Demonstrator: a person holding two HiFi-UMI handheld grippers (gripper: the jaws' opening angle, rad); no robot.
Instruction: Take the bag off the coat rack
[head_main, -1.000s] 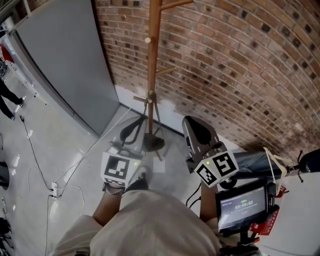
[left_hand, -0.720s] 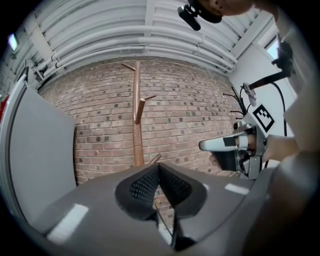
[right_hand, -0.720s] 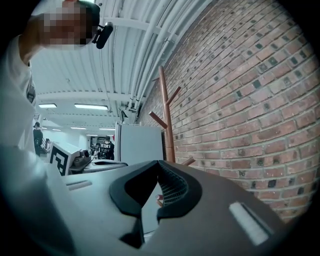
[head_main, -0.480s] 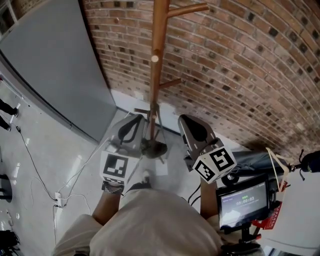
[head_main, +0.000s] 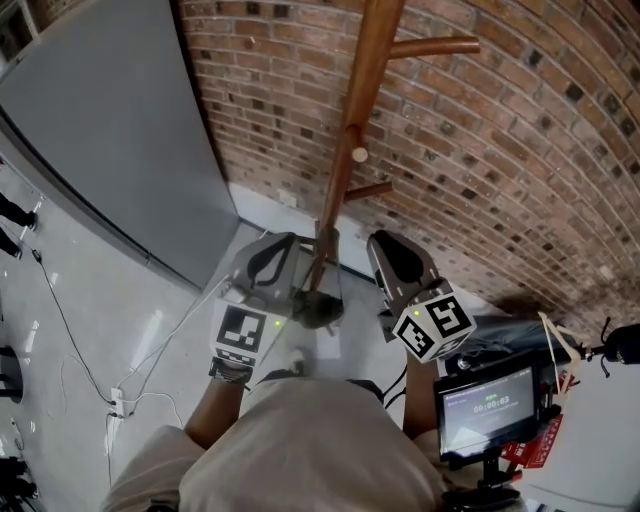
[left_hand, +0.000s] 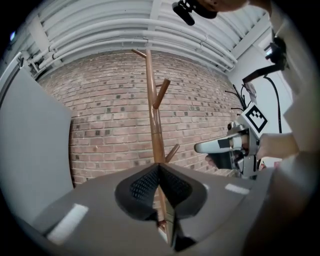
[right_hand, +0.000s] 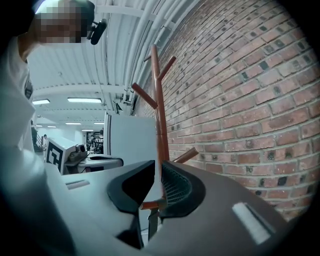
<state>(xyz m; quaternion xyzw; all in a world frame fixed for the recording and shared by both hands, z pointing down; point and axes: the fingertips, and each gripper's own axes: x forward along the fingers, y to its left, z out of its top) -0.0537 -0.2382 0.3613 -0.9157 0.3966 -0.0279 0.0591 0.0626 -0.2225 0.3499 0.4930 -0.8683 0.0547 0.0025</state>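
My left gripper (head_main: 278, 243), left of the tall brown wooden rack (head_main: 352, 150), is pressed together. My right gripper (head_main: 386, 243) has just been opening a crack, empty.

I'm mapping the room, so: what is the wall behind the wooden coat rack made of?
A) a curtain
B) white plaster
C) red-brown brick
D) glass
C: the coat rack stands in front of a brick wall, whose courses show behind the pole in all three views.
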